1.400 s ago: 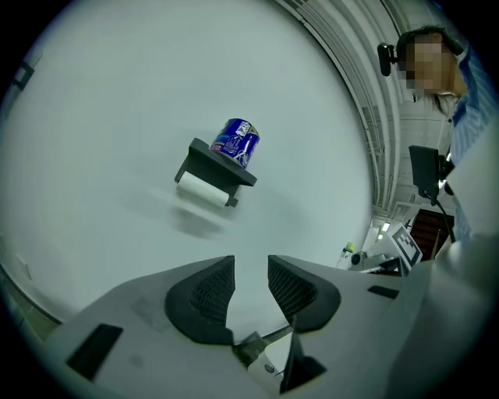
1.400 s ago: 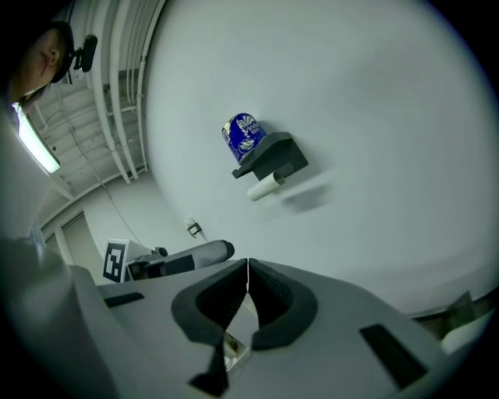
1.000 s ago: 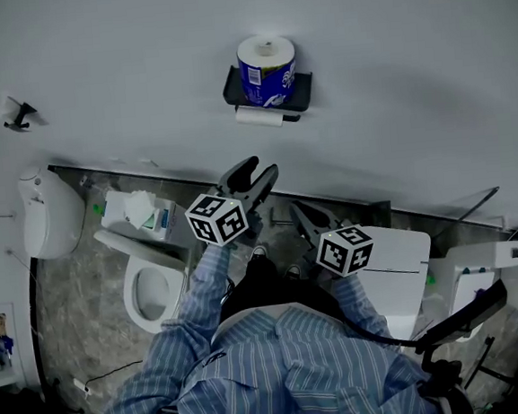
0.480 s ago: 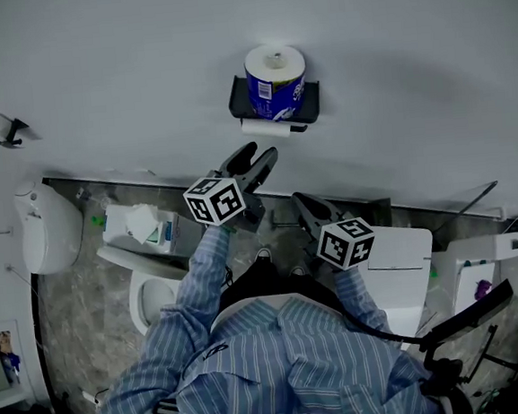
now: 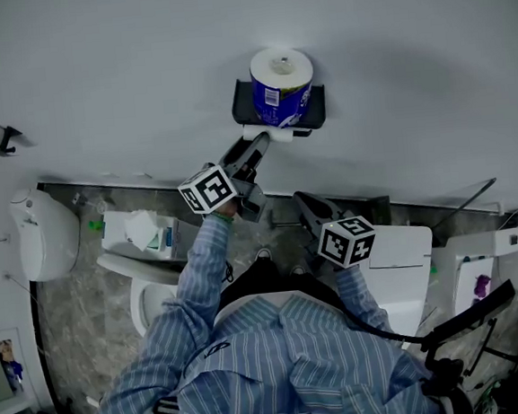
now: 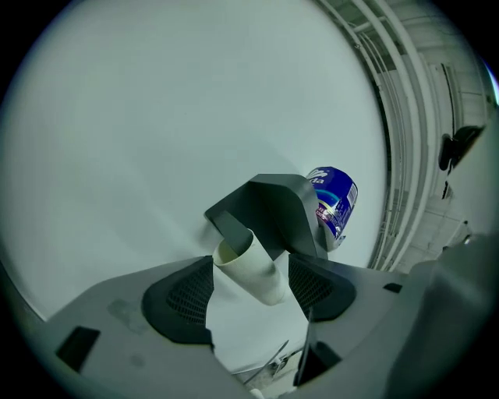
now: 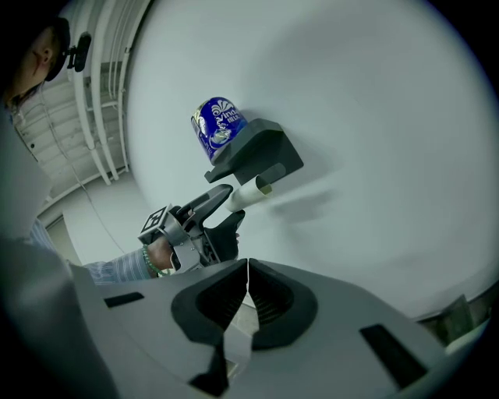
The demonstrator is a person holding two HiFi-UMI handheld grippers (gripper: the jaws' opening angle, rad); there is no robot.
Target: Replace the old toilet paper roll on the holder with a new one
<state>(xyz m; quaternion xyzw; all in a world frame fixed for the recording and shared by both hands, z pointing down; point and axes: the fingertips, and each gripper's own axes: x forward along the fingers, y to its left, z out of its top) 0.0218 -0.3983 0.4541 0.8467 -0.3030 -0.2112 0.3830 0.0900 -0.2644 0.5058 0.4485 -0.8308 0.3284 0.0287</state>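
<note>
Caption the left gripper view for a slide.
Left gripper, jaws just opening, straddles the old tube on the holder.

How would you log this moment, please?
left gripper: just opening, old roll between jaws | right gripper: shut, empty | new roll: atop holder

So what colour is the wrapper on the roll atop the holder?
Blue wrapper with white markings; right gripper view shows it best.

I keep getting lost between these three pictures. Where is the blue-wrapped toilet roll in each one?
Head view: blue-wrapped roll at upper centre, standing on the dark holder.
Left gripper view: roll right of centre, partly hidden by the holder.
Right gripper view: roll upper left of centre, atop the holder.
Shared landmark: the pale cardboard tube under the holder.
</note>
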